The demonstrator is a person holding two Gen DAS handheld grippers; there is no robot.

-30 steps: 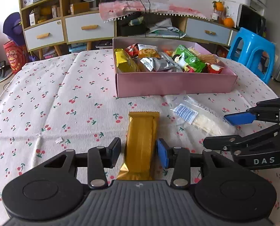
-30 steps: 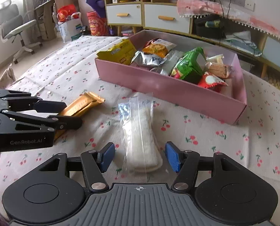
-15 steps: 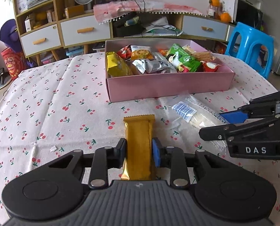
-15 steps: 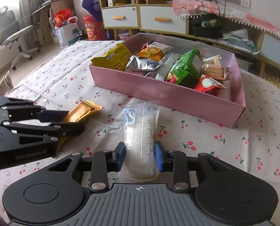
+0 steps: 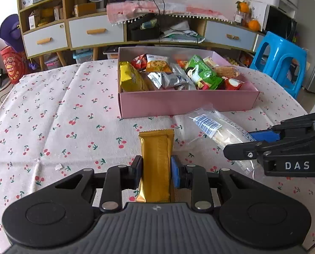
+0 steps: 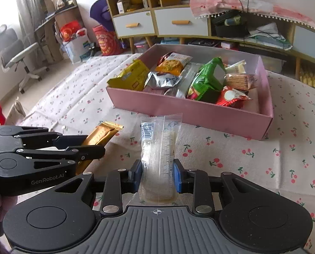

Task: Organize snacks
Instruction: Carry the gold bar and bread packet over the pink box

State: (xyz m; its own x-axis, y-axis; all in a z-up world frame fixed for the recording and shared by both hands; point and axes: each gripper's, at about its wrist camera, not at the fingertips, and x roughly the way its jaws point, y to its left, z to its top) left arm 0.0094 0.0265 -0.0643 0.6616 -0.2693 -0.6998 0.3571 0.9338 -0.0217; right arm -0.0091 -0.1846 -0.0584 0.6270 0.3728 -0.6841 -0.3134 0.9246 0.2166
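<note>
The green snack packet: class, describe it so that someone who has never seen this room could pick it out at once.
Find the long pink cardboard box standing on the cherry-print tablecloth. Among the snacks inside, towards the box's right half, lies the green snack packet, beside a crumpled silver foil packet and a small red packet. It is the only green wrapper in the box.

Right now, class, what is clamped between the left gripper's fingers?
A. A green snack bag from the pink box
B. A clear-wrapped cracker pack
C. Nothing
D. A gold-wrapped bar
D: in the left wrist view the left gripper has its pads pressed on both sides of the gold-wrapped bar, while the clear-wrapped cracker pack sits in the right gripper.
</note>
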